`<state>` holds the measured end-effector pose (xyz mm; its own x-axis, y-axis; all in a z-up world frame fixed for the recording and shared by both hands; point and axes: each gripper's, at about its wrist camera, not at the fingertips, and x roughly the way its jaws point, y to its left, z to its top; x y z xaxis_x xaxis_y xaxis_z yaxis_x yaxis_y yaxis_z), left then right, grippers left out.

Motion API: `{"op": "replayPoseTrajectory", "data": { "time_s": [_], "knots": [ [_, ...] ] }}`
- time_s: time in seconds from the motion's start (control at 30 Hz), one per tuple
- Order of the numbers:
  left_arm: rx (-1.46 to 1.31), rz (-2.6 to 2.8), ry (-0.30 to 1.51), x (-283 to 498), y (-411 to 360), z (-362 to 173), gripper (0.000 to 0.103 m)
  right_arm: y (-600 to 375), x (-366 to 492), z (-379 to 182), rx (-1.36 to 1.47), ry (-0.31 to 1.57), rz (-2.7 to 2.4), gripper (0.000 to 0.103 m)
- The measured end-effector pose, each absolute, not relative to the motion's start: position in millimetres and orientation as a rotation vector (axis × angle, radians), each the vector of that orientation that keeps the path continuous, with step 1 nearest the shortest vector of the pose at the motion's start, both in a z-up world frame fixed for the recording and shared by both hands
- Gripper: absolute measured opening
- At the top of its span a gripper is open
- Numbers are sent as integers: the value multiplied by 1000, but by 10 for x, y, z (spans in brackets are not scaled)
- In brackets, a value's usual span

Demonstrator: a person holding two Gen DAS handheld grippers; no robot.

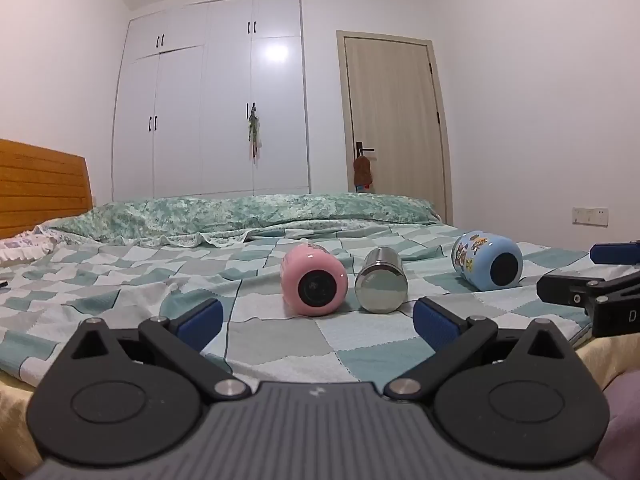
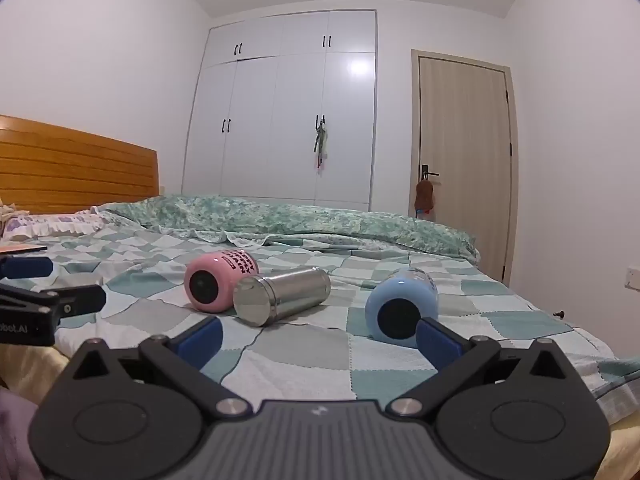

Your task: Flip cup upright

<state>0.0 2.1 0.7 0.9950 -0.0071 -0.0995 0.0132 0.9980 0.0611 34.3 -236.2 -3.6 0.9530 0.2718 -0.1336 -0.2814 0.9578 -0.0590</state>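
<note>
Three cups lie on their sides on the checked bedspread, bases toward me: a pink cup (image 1: pixel 313 283) (image 2: pixel 218 286), a steel cup (image 1: pixel 381 280) (image 2: pixel 280 295) and a blue cartoon cup (image 1: pixel 487 260) (image 2: pixel 402 304). My left gripper (image 1: pixel 318 326) is open and empty, a short way in front of the pink and steel cups. My right gripper (image 2: pixel 318 336) is open and empty, its right finger (image 2: pixel 438 338) just in front of the blue cup's base. Each gripper shows at the edge of the other's view: the right one (image 1: pixel 592 280), the left one (image 2: pixel 44 288).
The bed (image 1: pixel 120 280) has a wooden headboard (image 1: pixel 40 188) at the left and a rolled green quilt (image 1: pixel 248 212) along the far side. A white wardrobe (image 1: pixel 212 112) and a door (image 1: pixel 394 120) stand behind. The mattress edge (image 2: pixel 624 420) is near.
</note>
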Motion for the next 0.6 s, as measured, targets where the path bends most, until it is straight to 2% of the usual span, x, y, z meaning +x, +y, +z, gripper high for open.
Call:
{"op": "replayPoseTrajectory", "data": {
  "time_s": [0.6],
  "knots": [
    [56,-17,101,27,49,-9,103,-2341,335,-41,-93,121,276,103]
  ]
}}
